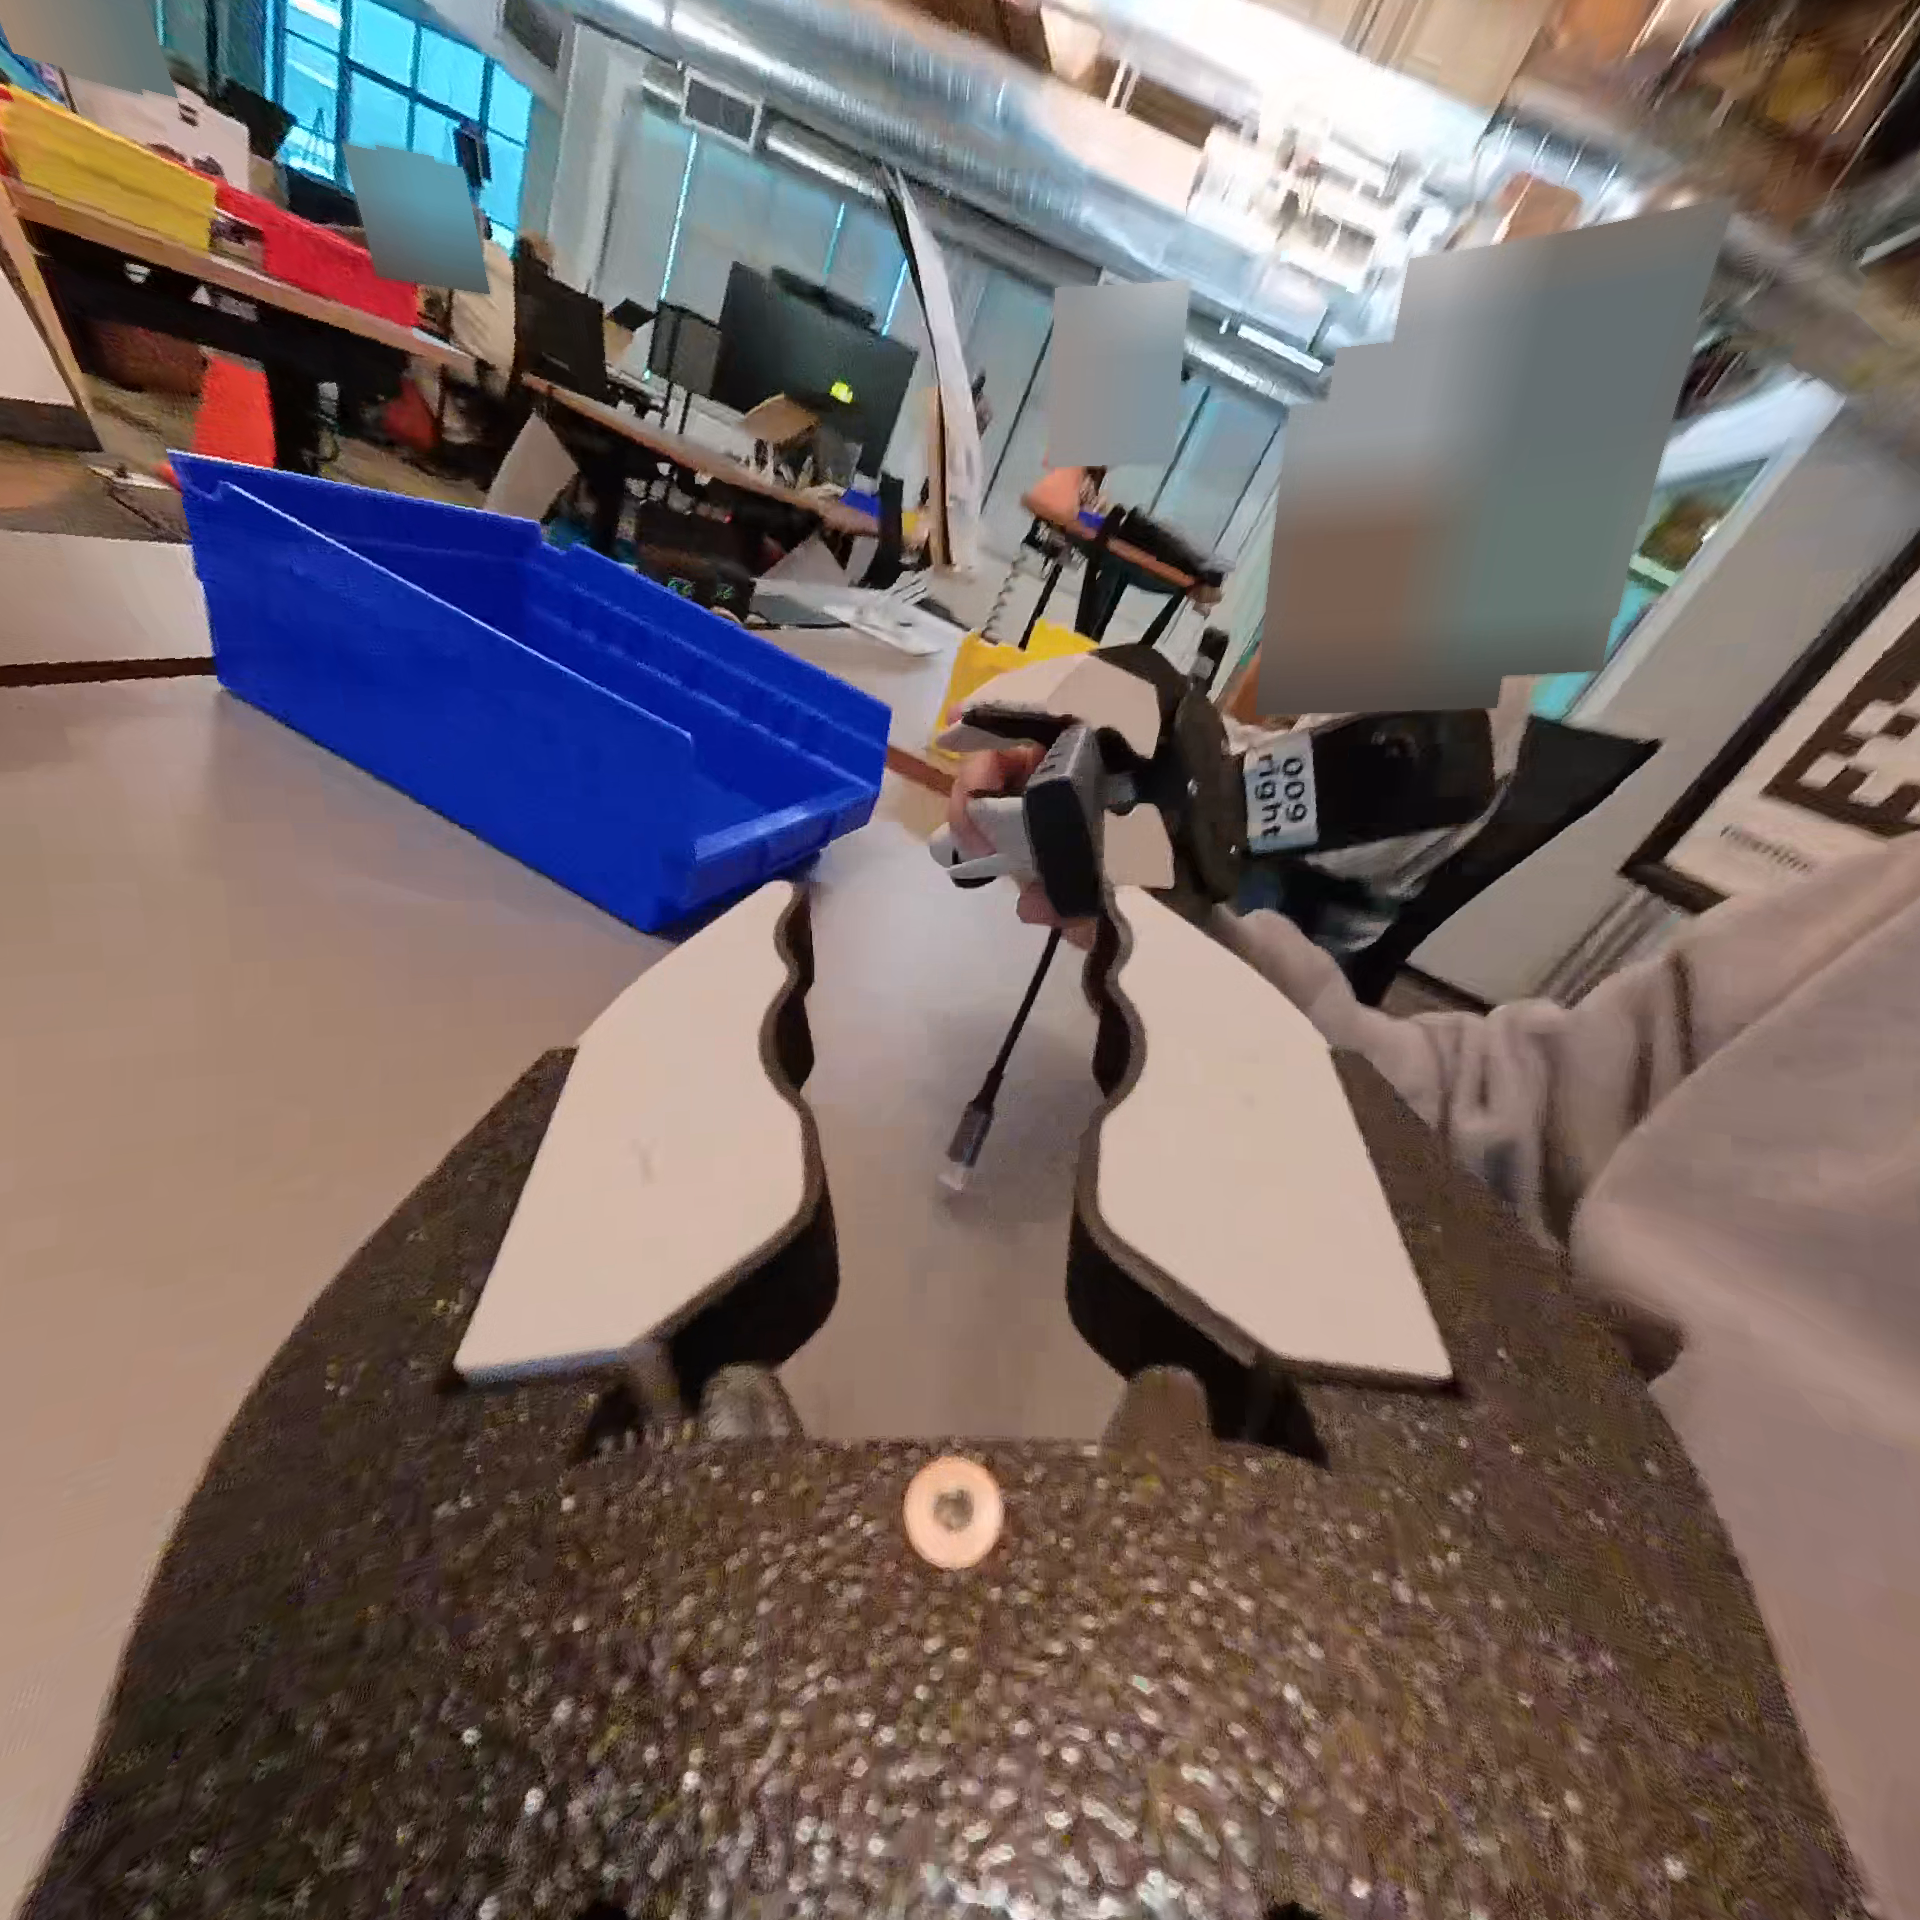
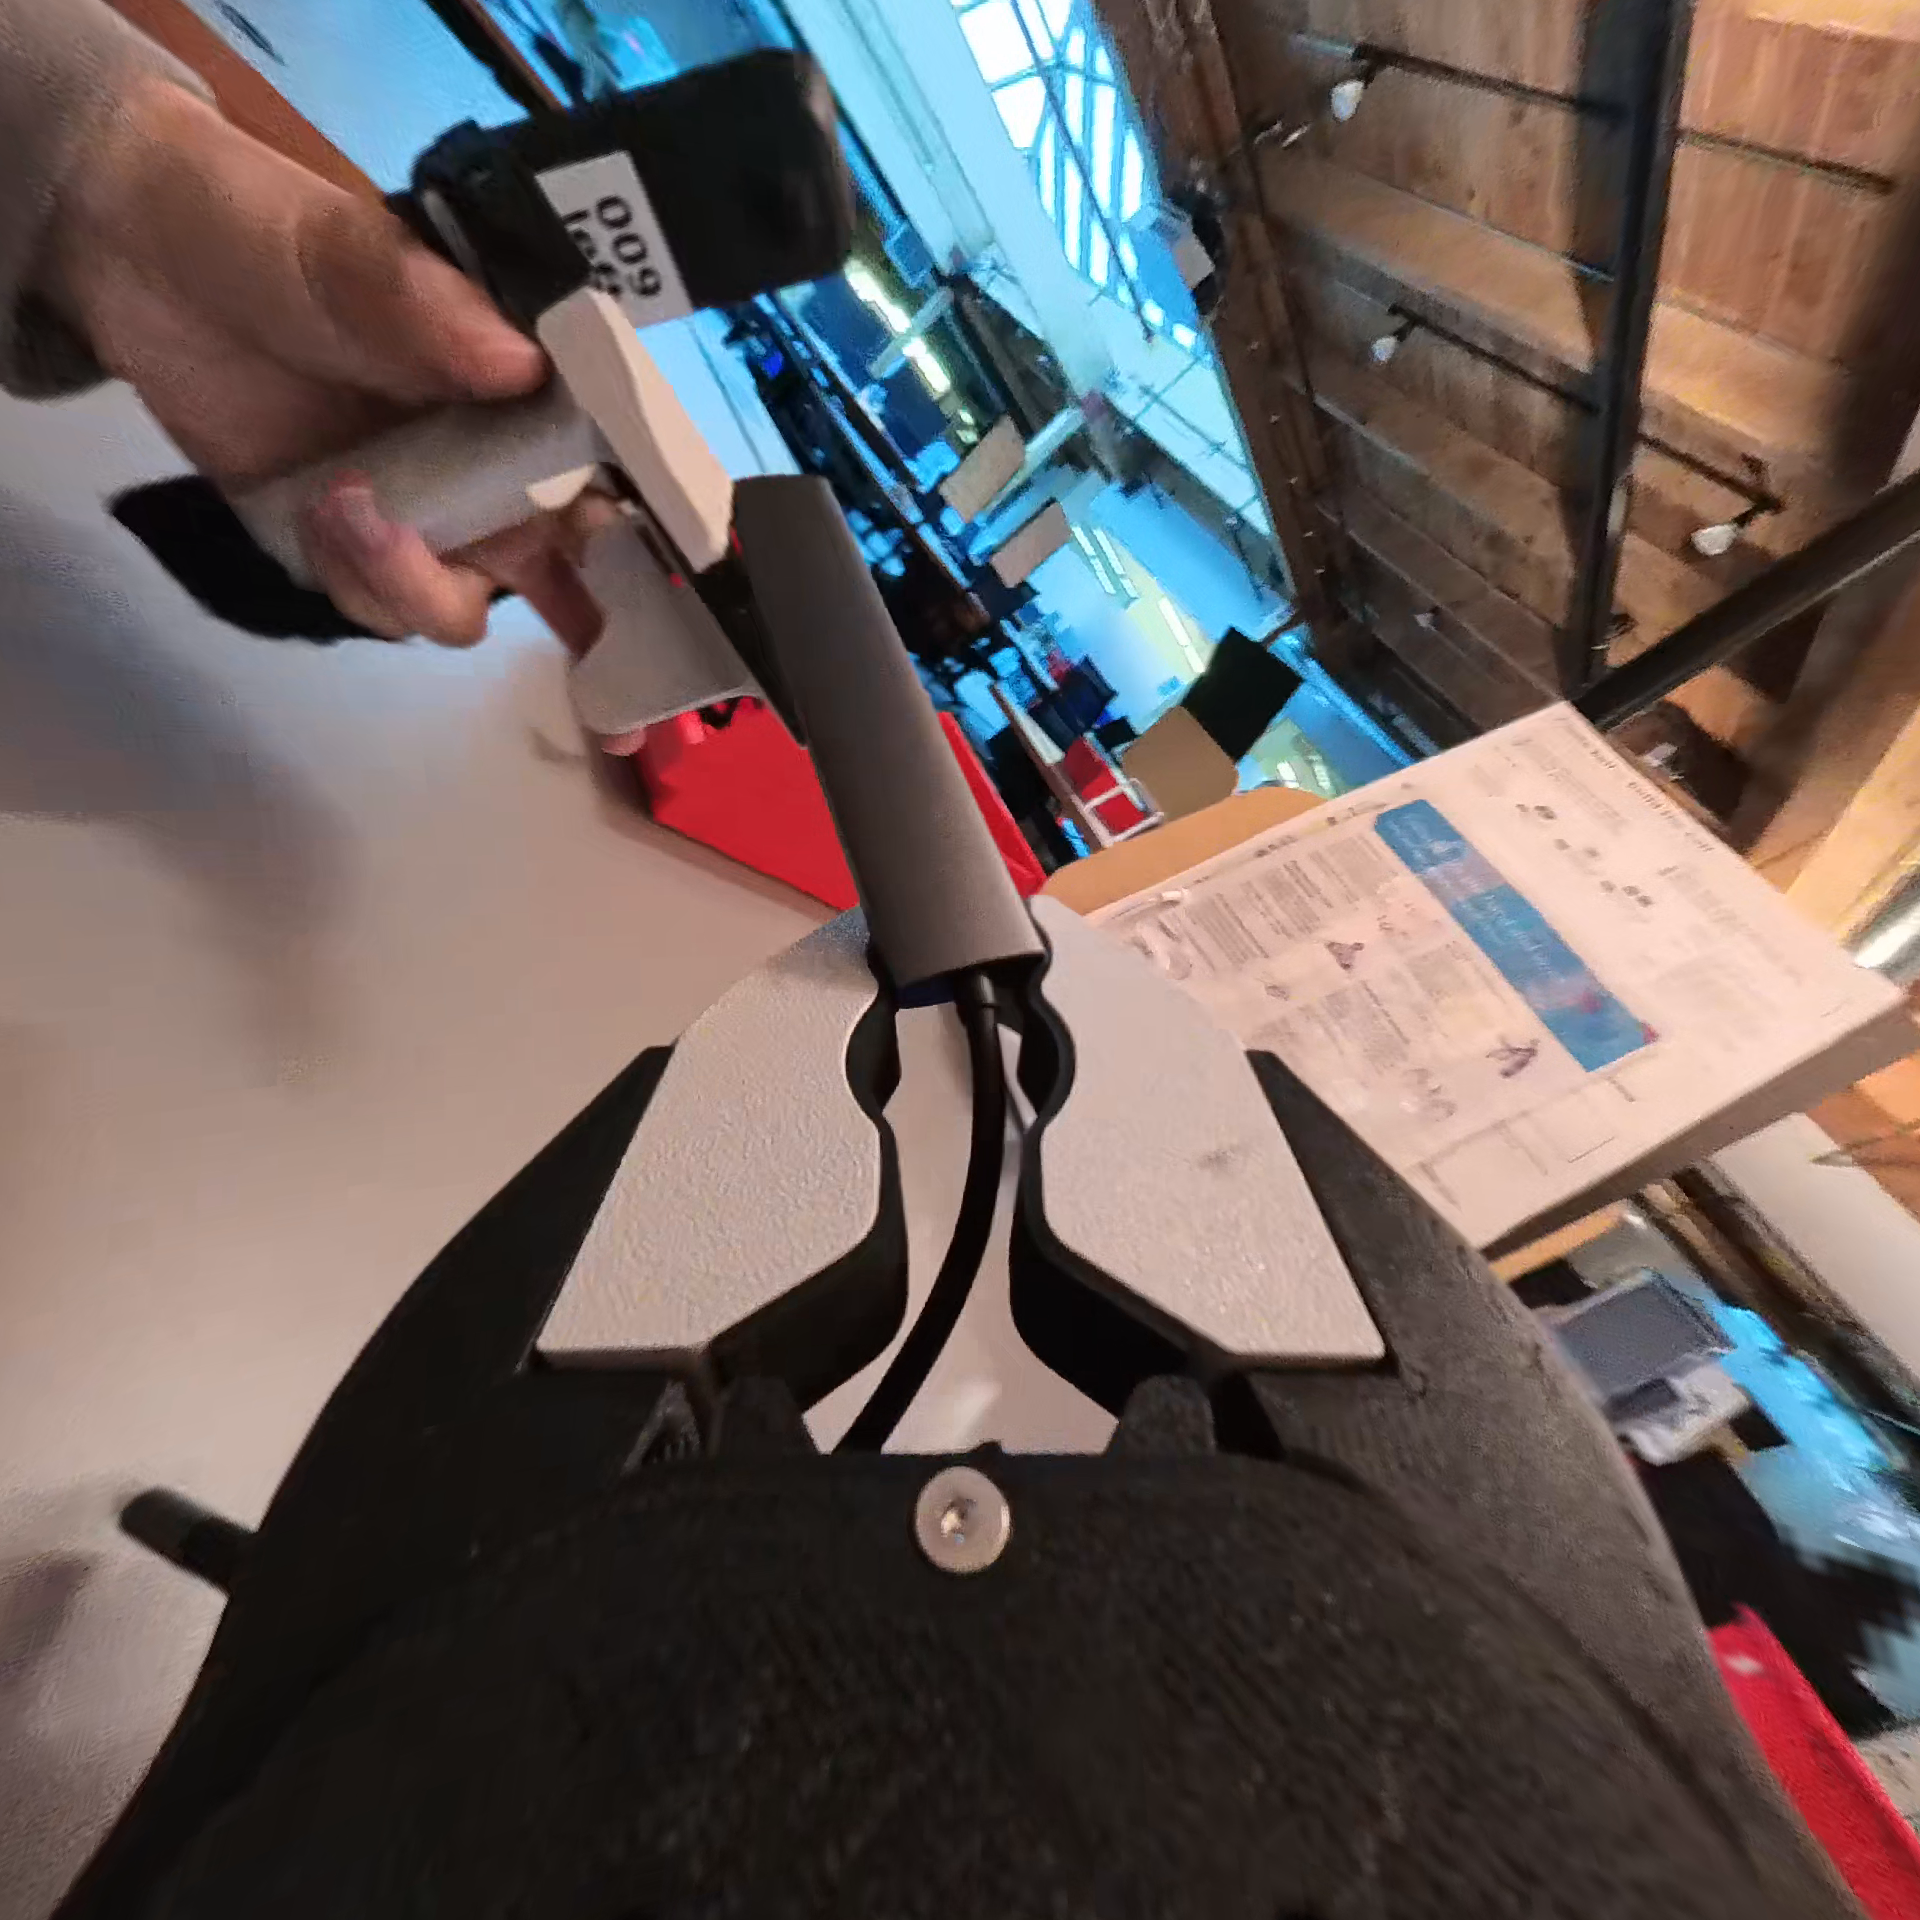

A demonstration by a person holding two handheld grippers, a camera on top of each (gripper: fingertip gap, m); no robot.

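Observation:
My right gripper (image 2: 956, 935) is shut on the near end of a dark grey slim adapter block (image 2: 862, 748). The block's short black cable (image 2: 977, 1195) runs back between the fingers. In the left wrist view the right gripper (image 1: 1081, 769) holds the block (image 1: 1060, 842) above the table. The cable (image 1: 1013, 1029) hangs down to a metal plug (image 1: 961, 1148) between my left fingers. My left gripper (image 1: 956, 914) is open and empty, just below and in front of the block. It also shows in the right wrist view (image 2: 717, 582), held by a hand.
A long blue bin (image 1: 520, 686) lies on the grey table (image 1: 260, 987) to the left ahead. A yellow bin (image 1: 997, 665) stands behind the right gripper. A red bin (image 2: 748, 800) and a board with a printed sheet (image 2: 1507, 935) show in the right wrist view. The gap from one gripper's tips to the other's is roughly 7 cm.

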